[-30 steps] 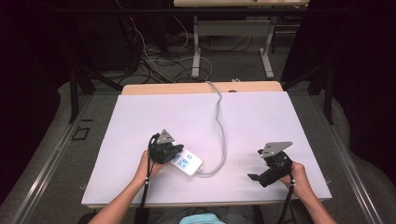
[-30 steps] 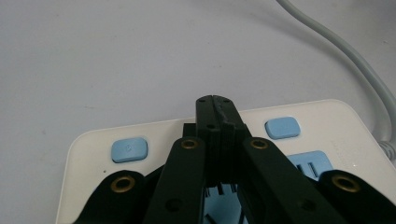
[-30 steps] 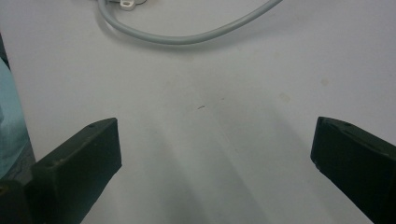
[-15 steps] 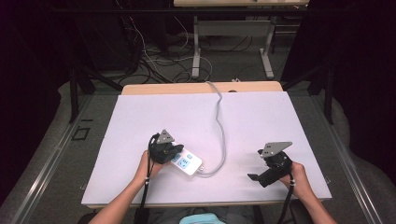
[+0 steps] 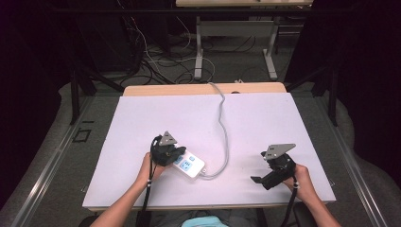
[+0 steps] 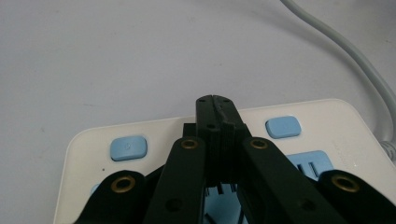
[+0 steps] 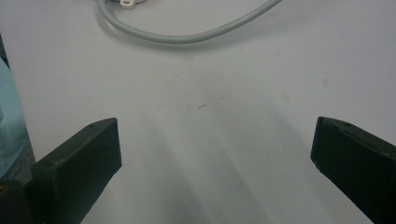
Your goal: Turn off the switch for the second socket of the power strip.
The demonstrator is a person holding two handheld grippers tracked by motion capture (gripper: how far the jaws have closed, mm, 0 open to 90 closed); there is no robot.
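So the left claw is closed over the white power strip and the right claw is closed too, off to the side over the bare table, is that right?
Not quite. The right claw is open: the right gripper view shows its two jaws spread wide apart over the bare table. The rest holds: the left claw is closed over the white power strip.

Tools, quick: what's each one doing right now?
Left tool: closed, empty, tip over the power strip.
Right tool: open, empty, above the table.
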